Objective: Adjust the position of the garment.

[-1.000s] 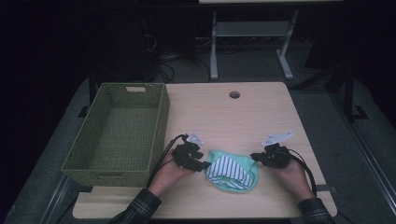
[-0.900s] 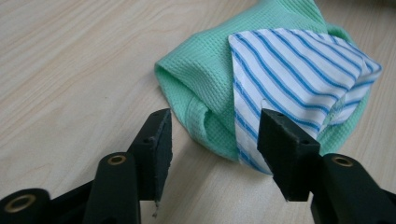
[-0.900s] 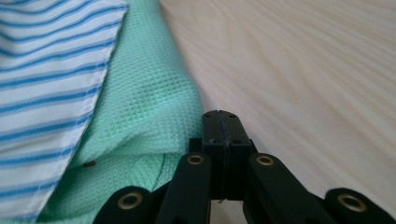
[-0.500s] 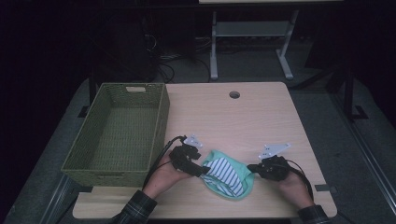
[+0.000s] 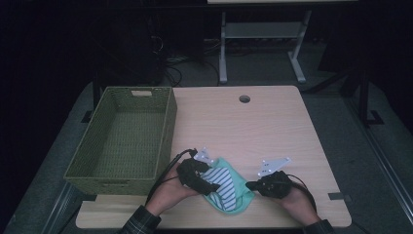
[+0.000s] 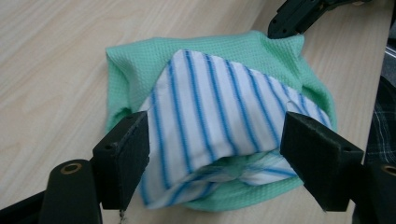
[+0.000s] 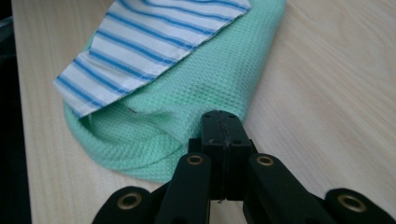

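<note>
Lying near front edge of surface: green cloth with striped cloth folded on top. Left tool just opening, straddling striped cloth, pads clear. Right tool pinching shut at green cloth's edge.

Striped cloth covers the middle of the green cloth. Right tongs meet at its edge; whether fabric is pinched: unclear.

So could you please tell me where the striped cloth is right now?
In the high view the striped cloth lies on the green waffle cloth at the table's near edge, between the left gripper and the right gripper.
</note>
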